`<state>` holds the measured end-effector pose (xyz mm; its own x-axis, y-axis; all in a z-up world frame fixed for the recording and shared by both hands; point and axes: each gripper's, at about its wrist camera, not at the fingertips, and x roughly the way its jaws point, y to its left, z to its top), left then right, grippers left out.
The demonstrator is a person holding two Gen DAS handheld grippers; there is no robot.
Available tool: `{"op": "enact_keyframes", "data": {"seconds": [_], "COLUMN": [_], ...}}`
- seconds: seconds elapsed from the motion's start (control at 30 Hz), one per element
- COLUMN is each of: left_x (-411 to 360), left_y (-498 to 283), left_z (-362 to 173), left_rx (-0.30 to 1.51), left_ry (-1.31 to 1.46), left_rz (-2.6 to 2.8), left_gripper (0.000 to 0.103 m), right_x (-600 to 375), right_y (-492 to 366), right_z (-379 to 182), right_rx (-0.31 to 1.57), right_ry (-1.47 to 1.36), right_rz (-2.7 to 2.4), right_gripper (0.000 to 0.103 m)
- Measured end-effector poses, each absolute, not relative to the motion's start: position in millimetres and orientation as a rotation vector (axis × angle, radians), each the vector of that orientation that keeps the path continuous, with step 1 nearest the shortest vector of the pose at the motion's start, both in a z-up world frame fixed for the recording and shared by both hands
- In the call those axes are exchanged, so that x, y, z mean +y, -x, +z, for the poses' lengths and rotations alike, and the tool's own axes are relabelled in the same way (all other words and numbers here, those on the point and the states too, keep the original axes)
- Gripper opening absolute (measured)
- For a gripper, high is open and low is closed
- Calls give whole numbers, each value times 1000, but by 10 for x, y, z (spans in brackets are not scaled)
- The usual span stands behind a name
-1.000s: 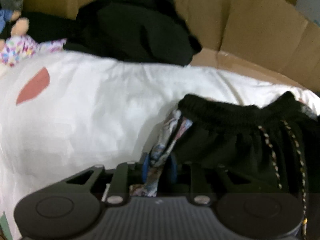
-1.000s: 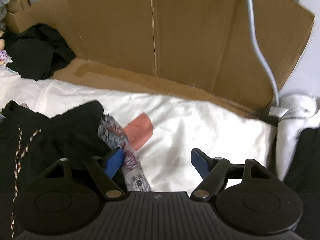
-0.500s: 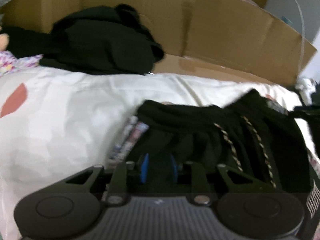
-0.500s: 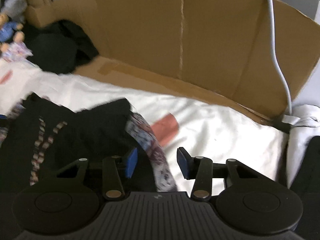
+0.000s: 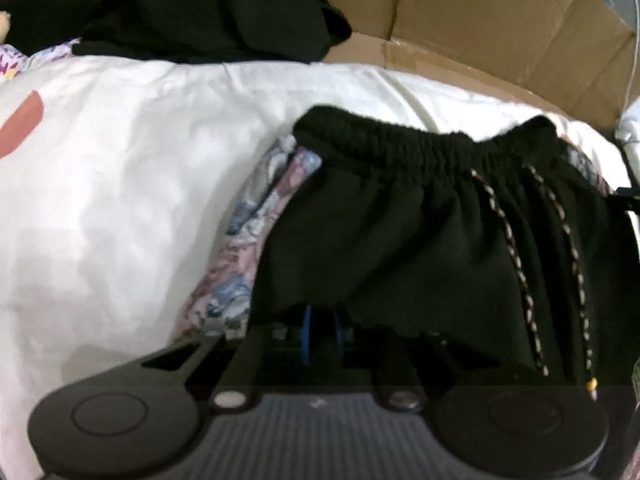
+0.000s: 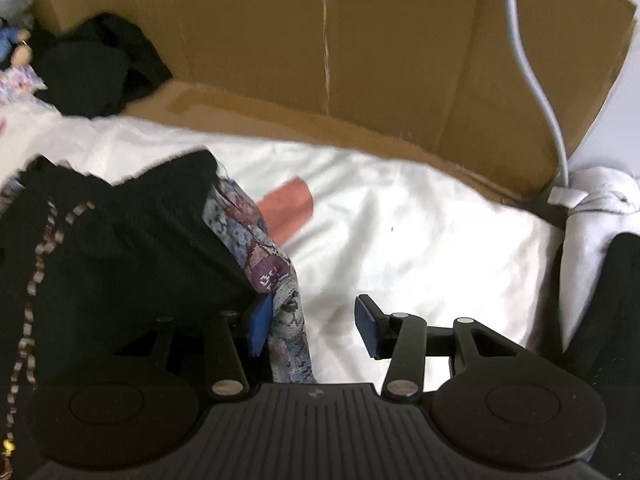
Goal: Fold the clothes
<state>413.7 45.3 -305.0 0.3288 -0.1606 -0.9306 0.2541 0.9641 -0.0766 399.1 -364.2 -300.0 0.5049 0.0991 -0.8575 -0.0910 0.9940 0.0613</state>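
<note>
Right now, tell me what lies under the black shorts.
Under the black shorts a patterned cloth pokes out along both side edges, and all of it rests on the white sheet. How far the patterned cloth runs beneath is covered.

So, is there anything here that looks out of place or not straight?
The black shorts lie bunched on the white sheet, waistband wavy, not flat. The left gripper is closing on their hem, while the right gripper stands open, with only the patterned side panel beside one pad. Nothing looks damaged.
</note>
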Motion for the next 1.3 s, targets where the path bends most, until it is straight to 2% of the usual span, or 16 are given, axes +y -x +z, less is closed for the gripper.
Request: {"op": "enact_keyframes", "data": {"seconds": [0.2, 0.57, 0.8, 0.93, 0.97, 1.17, 1.3], "left_x": [330, -290, -566, -510, -487, -350, -299], "left_y": [-4106, -4182, -4196, -4197, -4192, -4182, -4139], "left_z": [-2888, -2923, -3262, -3245, -3220, -3009, -2839], "left_rx": [1156, 1099, 1198, 1206, 1209, 1200, 1207], "left_ry": [-78, -71, -153, -154, -154, -123, -52], "left_rz": [-291, -384, -381, -380, -379, -331, -357], "left_gripper": [16, 18, 21, 19, 21, 44, 49], "right_x": [-3554, -2820, -2477, -2458, -2491, -2751, -2827], "right_y": [-3920, -4062, -4015, -4005, -3997, -3803, -3565], "right_z": [-2778, -2977, -3264, -3198, -3149, -2765, -2560], "right_rx": [976, 984, 1020, 1054, 1059, 1042, 1023], "right_ry": [-40, -62, 38, 131, 116, 7, 26], "right_rz": [143, 229, 257, 212, 203, 160, 130], "right_gripper": [49, 44, 44, 46, 47, 55, 62]}}
